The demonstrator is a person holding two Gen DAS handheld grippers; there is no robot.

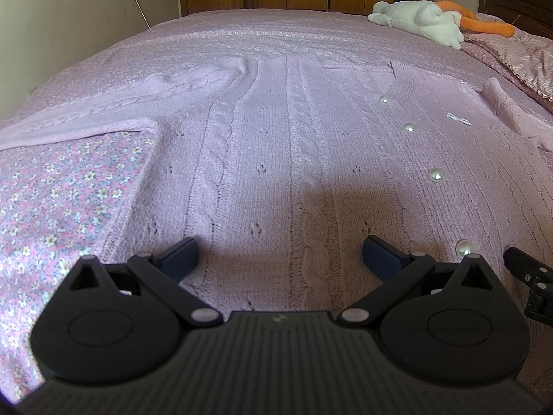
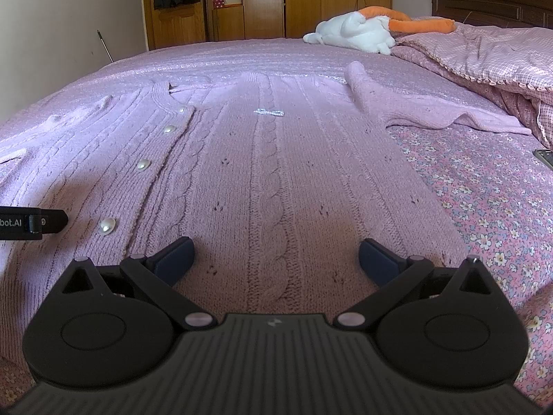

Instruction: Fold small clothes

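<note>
A pale pink cable-knit cardigan lies spread flat on the bed, front up, with a row of pearl buttons and a small pearl bow. Its left sleeve runs out to the left and its right sleeve to the right. My left gripper is open low over the hem, left of the button row. My right gripper is open over the hem, right of the buttons. Nothing is between either pair of fingers. Each gripper's body shows at the other view's edge.
The bed carries a floral pink sheet. A white plush toy with orange parts lies far back, next to a bunched checked quilt. A dark flat object sits at the right edge. Wooden wardrobes line the far wall.
</note>
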